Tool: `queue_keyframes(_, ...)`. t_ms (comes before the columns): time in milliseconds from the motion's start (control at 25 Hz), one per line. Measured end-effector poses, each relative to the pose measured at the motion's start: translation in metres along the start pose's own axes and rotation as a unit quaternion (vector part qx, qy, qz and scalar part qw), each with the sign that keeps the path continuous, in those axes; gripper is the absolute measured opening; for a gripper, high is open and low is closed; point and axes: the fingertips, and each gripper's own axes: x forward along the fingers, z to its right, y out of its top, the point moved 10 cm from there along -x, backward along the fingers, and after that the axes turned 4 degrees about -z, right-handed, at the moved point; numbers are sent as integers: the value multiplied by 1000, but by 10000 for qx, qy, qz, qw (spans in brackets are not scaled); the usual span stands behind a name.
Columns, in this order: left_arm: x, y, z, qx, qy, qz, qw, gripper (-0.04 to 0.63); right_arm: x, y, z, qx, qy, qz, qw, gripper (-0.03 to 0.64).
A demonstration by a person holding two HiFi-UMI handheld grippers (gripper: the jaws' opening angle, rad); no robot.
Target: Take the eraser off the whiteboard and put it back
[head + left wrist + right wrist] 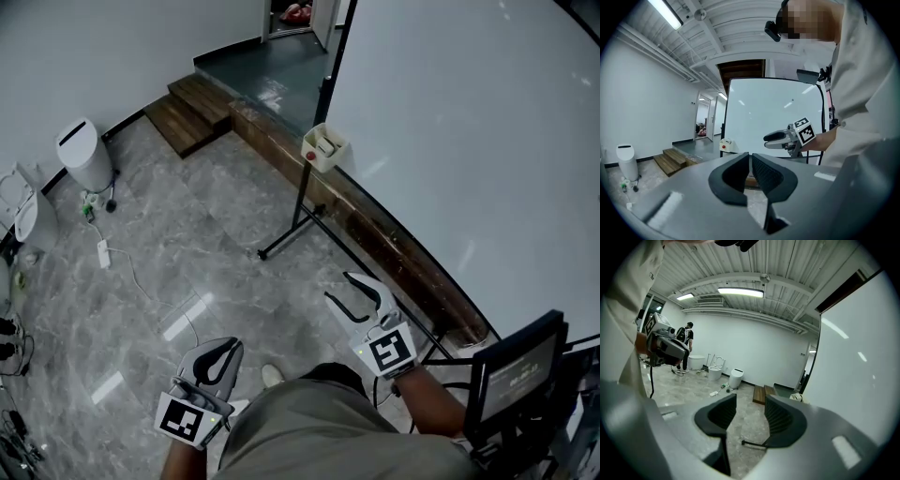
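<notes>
Left gripper (225,349) closed, right gripper (338,286) open, both empty; we could bump the large white whiteboard (469,141) reaching hastily.

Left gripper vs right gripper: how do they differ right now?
On the left gripper the fingers meet; on the right gripper they stand well apart. In the head view the right gripper reaches further ahead, beside the whiteboard, while the left gripper sits back close to the person. Both are empty.
</notes>
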Motion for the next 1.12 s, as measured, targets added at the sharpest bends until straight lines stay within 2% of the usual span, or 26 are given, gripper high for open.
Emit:
queue_keyframes(160,-6,1,34,21,-55,17,10000,28,-45,0,-4,-25,-34,83,10000,190)
queue_keyframes(320,13,0,78,143,-197,8,9997,28,-93,-27,2,124,-53,137,9998,190)
queue_keyframes(600,12,15,211,360,-334,56,9988,28,-235,-76,-4,389,-67,179,9991,190)
queue_keyframes(840,-13,6,308,335,-141,-71,9993,28,-322,-117,-15,531,79,193,9984,190)
queue_keyframes(1120,-51,0,355,417,-111,-252,9987,28,-374,-121,-52,580,232,363,9974,190)
